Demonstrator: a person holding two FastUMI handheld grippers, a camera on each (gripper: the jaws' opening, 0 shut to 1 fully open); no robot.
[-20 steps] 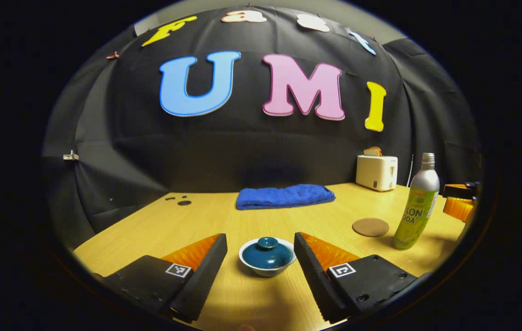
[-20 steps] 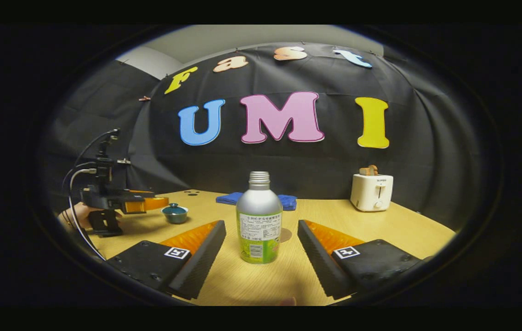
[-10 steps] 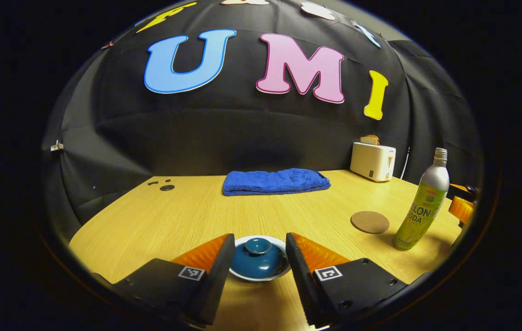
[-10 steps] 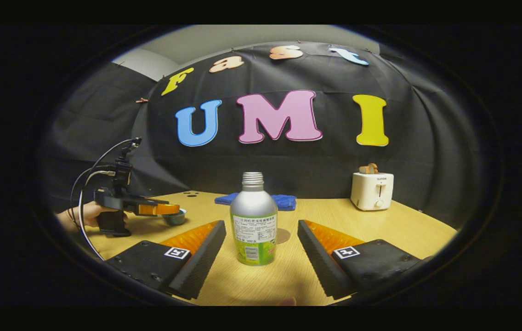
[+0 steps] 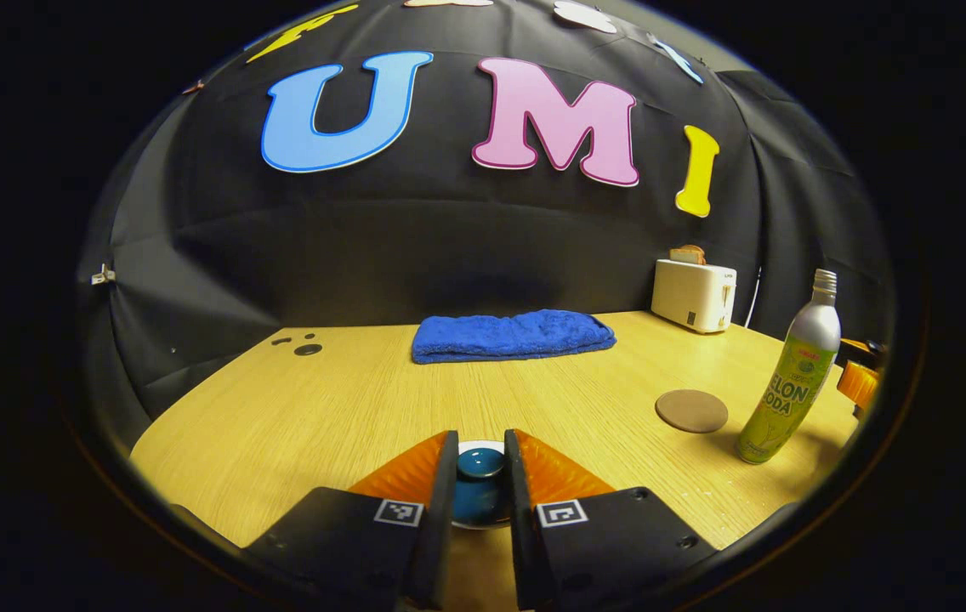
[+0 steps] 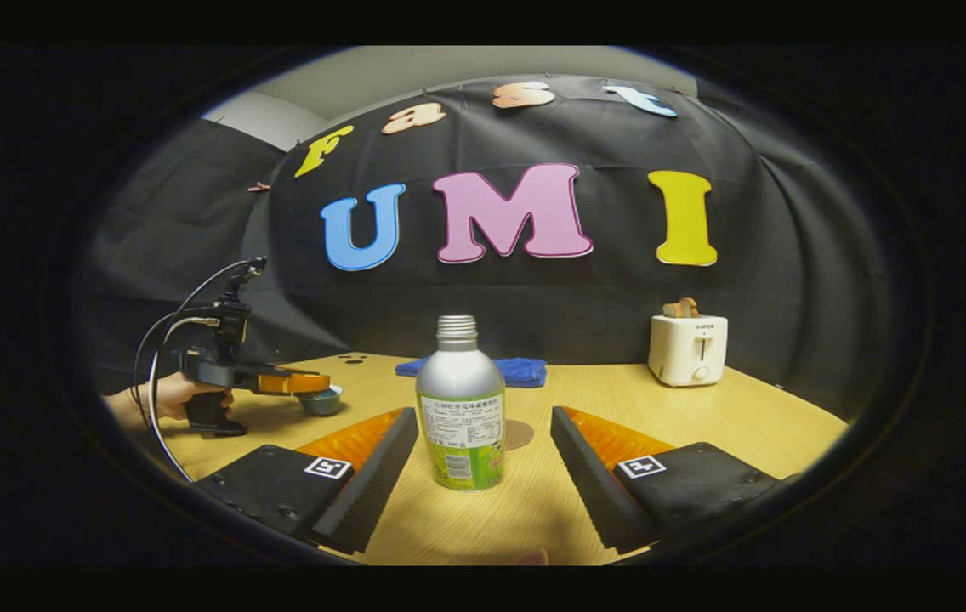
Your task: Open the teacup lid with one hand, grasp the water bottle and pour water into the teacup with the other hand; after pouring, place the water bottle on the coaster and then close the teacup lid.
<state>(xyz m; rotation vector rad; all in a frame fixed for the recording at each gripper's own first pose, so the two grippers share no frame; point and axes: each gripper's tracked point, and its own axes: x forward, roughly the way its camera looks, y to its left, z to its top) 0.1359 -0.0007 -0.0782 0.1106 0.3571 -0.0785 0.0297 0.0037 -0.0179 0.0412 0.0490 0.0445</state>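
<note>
Left gripper view: fingers (image 5: 446,476) flank lid knob (image 5: 480,462).

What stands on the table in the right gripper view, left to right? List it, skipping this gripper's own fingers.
left hand-held gripper over the teacup → water bottle → toaster

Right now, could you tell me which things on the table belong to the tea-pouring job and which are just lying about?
Part of the job:
teacup
teacup lid
water bottle
coaster

Just lying about:
blue towel
toaster, with toast in its slot
</note>
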